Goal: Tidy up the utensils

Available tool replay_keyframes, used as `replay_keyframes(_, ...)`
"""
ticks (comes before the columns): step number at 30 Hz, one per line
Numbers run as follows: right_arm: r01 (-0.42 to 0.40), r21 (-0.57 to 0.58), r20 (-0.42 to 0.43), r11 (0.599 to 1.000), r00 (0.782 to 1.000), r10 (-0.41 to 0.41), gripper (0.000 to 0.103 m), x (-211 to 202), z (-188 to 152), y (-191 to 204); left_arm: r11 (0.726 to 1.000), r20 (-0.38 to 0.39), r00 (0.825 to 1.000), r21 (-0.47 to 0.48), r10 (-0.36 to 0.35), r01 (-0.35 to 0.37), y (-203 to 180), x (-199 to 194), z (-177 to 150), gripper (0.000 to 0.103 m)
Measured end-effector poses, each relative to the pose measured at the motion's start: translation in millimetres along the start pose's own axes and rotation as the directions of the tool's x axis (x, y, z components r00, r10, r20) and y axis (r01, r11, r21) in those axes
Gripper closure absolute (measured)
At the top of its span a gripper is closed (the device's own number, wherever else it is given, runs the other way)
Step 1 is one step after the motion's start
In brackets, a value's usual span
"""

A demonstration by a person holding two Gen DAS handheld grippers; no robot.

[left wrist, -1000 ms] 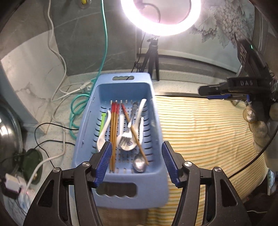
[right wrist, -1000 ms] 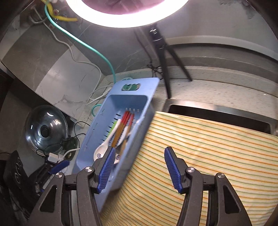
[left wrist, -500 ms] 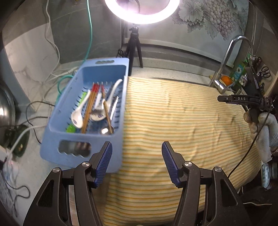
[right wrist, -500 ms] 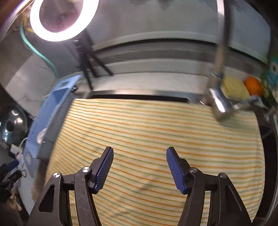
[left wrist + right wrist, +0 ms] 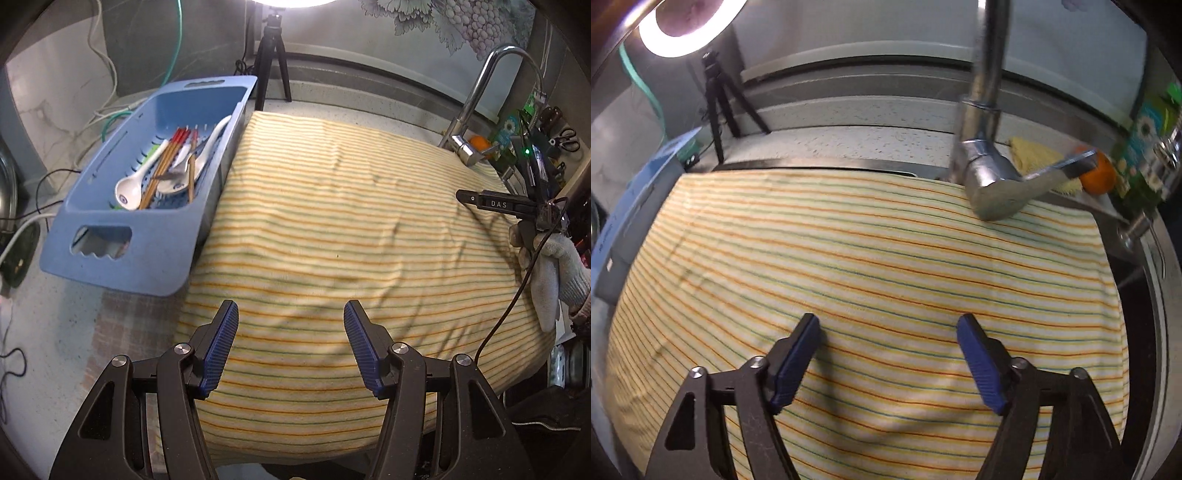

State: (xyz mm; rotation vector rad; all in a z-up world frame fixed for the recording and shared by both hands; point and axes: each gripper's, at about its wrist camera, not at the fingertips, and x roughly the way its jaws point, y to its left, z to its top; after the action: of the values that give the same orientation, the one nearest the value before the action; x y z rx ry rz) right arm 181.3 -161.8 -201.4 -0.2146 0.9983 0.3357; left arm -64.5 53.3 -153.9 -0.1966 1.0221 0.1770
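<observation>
The right gripper (image 5: 886,354) is hanging over a striped cloth (image 5: 871,266), its blue-padded jaws standing wide apart with nothing between them. The cloth, in orange, green and cream lines, is lying spread across the sink area. A chrome faucet (image 5: 988,155) is rising at the cloth's far right edge, its lever pointing right toward an orange (image 5: 1099,173) and a yellow sponge (image 5: 1034,155). A blue basket (image 5: 635,192) is showing at the left edge, touching the cloth. A ring light (image 5: 687,26) on a black tripod (image 5: 720,99) is glowing at the upper left.
</observation>
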Motion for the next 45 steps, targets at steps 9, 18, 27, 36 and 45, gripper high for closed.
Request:
replay_keyframes(9,0.032,0.029,0.019,0.999,0.999,-0.033,0.001,6,-5,-7,1.0,-0.025,1.0,-0.015,0.013,-0.013,7,11,-11,0.044)
replay_keyframes(18,0.059,-0.059,0.081,0.996,0.995,-0.054,0.003,-21,-6,19,0.988,0.085,0.996,-0.154,-0.011,0.024,27,-12,3,0.044)
replay_keyframes(27,-0.127,-0.197,0.189,0.972,0.968,0.165,0.003,-91,13,95,0.953,0.199,0.957,-0.259,0.213,-0.158,41,-50,23,0.03)
replay_keyframes(36,-0.216,-0.243,0.211,0.946,0.94,0.269,0.003,-122,12,130,0.944,0.223,0.94,-0.262,0.26,-0.199,43,-68,24,0.028)
replay_keyframes(45,-0.237,-0.248,0.23,0.939,0.927,0.295,0.003,-136,7,141,0.941,0.267,0.922,-0.265,0.281,-0.21,42,-87,24,0.025)
